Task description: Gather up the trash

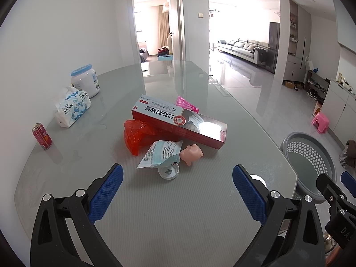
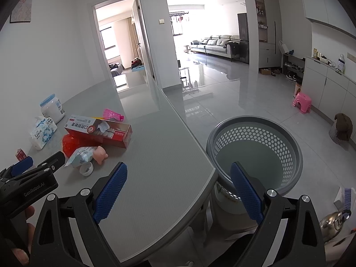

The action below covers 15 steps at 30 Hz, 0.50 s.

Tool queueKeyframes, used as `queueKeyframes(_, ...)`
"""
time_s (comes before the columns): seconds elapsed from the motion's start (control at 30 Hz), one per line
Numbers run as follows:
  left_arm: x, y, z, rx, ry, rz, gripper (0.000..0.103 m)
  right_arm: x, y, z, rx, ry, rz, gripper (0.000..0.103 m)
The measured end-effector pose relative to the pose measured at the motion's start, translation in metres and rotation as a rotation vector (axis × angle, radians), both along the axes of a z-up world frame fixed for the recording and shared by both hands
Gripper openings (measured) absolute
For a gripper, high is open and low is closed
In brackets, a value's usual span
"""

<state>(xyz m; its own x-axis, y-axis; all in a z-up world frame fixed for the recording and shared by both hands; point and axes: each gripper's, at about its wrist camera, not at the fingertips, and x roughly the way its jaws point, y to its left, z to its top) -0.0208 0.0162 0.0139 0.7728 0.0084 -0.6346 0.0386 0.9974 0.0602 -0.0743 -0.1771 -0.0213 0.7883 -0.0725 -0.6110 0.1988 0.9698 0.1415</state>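
We hold both tools wide, empty: left tool near cap, right tool between table and basket.

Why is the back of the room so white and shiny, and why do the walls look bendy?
In both views, daylight behind the sofa washes out white and glares off the floor; in the left wrist view the glossy toothpaste box catches a bright patch. The fisheye lenses curve the table edge and walls.

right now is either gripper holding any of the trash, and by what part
Nothing is held. The left gripper and the right gripper are both open and empty; the trash pile lies untouched on the table.
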Motion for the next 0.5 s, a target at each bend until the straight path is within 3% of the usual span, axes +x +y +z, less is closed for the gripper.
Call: queueKeyframes(0.5, -0.0001, 0.0000, -0.0001, -0.002, 0.000, 0.002, 0.097, -0.0011, 0.0001, 0.0004, 0.001, -0.001, 0.004, 0.090)
